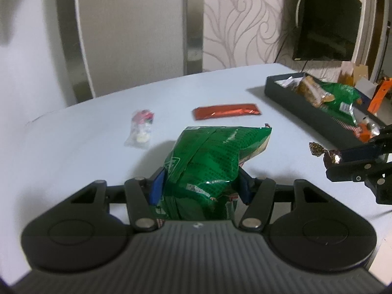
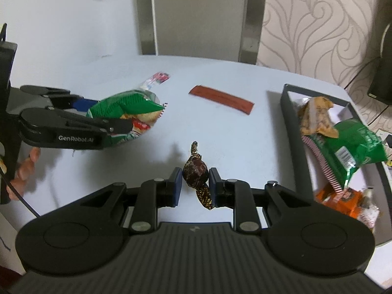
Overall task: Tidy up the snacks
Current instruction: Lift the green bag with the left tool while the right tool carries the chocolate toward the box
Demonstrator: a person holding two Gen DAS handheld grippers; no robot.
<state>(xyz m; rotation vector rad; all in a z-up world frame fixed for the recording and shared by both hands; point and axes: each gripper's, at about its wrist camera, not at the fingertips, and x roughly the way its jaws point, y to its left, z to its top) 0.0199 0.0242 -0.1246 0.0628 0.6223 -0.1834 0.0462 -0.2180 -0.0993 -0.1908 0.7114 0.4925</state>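
My left gripper (image 1: pixel 199 186) is shut on a green snack bag (image 1: pixel 210 161), held above the white table (image 1: pixel 98 134). From the right wrist view the same left gripper (image 2: pixel 107 120) and green bag (image 2: pixel 127 112) show at the left. My right gripper (image 2: pixel 195 183) is shut on a brown foil-wrapped candy (image 2: pixel 195 169), lifted off the table. In the left wrist view that candy (image 1: pixel 328 155) hangs at the right gripper (image 1: pixel 343 158). A red flat bar (image 2: pixel 221 99) and a small clear packet (image 1: pixel 141 128) lie on the table.
A dark tray (image 2: pixel 289 112) at the right holds another green bag (image 2: pixel 352 144), a tan packet (image 2: pixel 316 117) and orange snacks (image 2: pixel 343 199). A person's hand (image 2: pixel 24 169) shows at the left. A dark monitor (image 1: pixel 328 22) stands behind the table.
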